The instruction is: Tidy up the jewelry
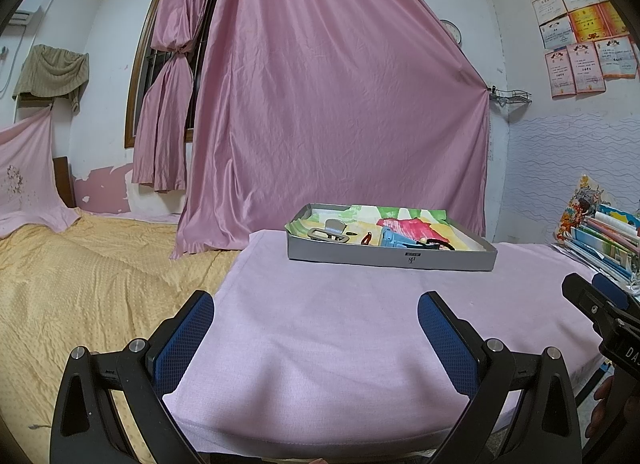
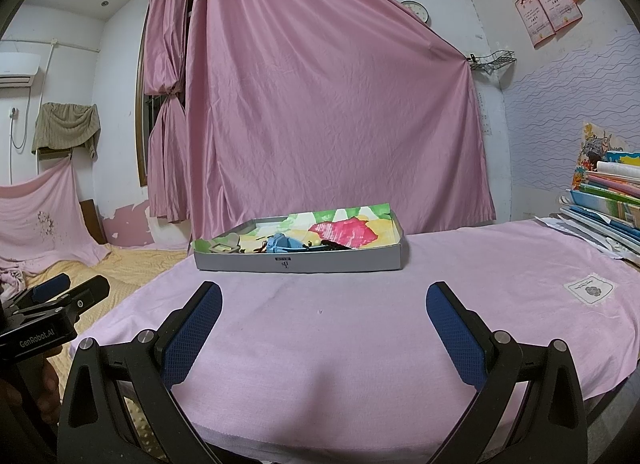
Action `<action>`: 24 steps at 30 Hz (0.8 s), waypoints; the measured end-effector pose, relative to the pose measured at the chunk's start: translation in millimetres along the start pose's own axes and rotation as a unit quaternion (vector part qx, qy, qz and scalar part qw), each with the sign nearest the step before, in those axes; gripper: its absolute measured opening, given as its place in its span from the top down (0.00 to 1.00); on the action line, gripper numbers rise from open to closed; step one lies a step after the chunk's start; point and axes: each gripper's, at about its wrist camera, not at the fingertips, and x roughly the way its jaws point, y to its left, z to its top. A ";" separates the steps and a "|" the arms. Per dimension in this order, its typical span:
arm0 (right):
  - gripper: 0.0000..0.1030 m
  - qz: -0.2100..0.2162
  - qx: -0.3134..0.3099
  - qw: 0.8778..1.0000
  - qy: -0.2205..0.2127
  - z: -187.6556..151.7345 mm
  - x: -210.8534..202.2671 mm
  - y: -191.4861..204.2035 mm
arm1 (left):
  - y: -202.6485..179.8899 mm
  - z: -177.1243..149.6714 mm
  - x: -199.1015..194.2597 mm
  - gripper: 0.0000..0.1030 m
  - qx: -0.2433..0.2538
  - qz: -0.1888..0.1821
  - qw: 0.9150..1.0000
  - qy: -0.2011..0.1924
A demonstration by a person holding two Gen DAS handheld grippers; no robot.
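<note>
Shallow grey tray of hair clips near the pink table's far edge, left gripper and right gripper spread wide, empty, short of the tray, bare cloth between

Lighting even, soft, moderately bright indoors — source not visible. Shadows faint on the pink tablecloth. No glare. Focus sharp at centre; strong fisheye bending toward edges — dark vignette at corners in both views.

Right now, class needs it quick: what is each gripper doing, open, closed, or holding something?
Left gripper: open, holding nothing.
Right gripper: open, holding nothing.
</note>
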 end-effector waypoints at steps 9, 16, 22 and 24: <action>0.02 0.000 0.001 1.000 -0.001 -0.5 -0.6 1.4 | 0.4 -0.3 0.1 0.01 0.000 0.000 1.000 0.000; 0.02 0.000 0.001 1.000 -0.001 -0.4 -0.9 1.2 | 0.4 -0.2 0.1 0.01 0.000 0.000 1.000 -0.001; 0.02 0.000 0.001 1.000 0.000 -0.5 -0.6 1.3 | 0.4 -0.4 0.1 0.01 0.001 0.000 1.000 -0.001; 0.02 0.000 0.001 1.000 -0.001 -0.5 -0.9 1.1 | -0.2 -0.1 0.3 0.01 0.001 0.000 1.000 0.000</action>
